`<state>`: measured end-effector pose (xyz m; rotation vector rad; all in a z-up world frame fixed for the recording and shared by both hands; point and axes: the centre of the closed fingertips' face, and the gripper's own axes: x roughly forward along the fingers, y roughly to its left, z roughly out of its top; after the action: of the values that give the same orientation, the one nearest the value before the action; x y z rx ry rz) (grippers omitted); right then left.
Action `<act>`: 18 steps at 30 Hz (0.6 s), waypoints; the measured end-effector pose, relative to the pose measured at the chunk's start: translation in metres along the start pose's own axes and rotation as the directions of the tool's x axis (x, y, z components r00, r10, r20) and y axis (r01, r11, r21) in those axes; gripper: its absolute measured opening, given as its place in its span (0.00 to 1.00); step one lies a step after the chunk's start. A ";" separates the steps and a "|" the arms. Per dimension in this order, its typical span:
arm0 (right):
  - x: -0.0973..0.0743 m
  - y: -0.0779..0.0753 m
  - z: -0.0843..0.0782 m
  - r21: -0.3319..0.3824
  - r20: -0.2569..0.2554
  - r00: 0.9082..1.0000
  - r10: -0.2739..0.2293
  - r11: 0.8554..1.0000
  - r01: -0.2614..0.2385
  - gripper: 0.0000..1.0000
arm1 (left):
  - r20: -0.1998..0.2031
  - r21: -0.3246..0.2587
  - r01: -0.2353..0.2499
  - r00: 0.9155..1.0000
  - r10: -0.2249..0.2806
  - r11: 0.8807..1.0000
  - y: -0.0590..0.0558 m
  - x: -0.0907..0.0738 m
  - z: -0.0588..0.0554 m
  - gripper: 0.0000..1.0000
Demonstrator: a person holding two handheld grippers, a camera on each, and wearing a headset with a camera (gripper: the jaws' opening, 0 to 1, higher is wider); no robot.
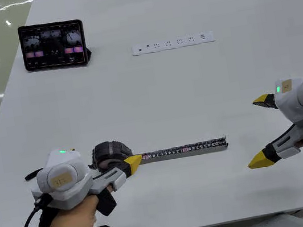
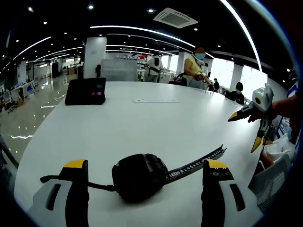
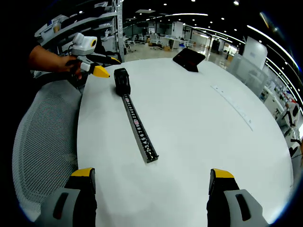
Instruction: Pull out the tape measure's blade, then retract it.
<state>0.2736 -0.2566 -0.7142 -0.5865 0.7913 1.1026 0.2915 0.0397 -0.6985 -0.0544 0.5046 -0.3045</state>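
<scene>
Lengthwise, the tape measure's blade (image 1: 186, 149) lies flat on the surface (image 1: 193, 84), running from its case (image 1: 111, 151), between the left hand-held gripper's (image 2: 146, 164) spread, untouching jaws, toward the right hand-held gripper (image 1: 259, 129), likewise released, beyond the tip.

We look along the left gripper (image 2: 146, 164), whose two yellow-tipped jaws stand wide apart. Between them, on the white table (image 2: 142, 125), lies the black tape measure (image 2: 140, 176), clear of both jaws as far as we can tell. Its blade (image 2: 196, 164) runs out to the right past the right-hand jaw and lies flat on the table. A thin black strap (image 2: 71, 182) trails from the case towards the left-hand jaw. Further back stand a dark tablet (image 2: 86, 91) and a white power strip (image 2: 156, 100). At the right edge we see the right gripper (image 2: 244, 133) held above the table, jaws spread.
</scene>
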 end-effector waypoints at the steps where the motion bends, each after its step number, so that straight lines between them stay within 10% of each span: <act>1: 0.002 0.000 0.002 -0.008 -0.003 1.000 0.005 1.000 -0.005 0.99 | -0.003 0.000 -0.005 1.000 0.005 1.000 0.001 0.001 -0.001 0.99; 18: 0.039 -0.011 0.011 -0.159 -0.088 0.992 0.092 0.982 -0.105 0.99 | 0.078 0.011 -0.073 0.994 0.072 0.997 0.002 0.017 0.004 0.99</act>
<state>0.2958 -0.2310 -0.7389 -0.7396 0.8117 1.2491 0.3083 0.0367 -0.7027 -0.0347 0.4267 -0.2342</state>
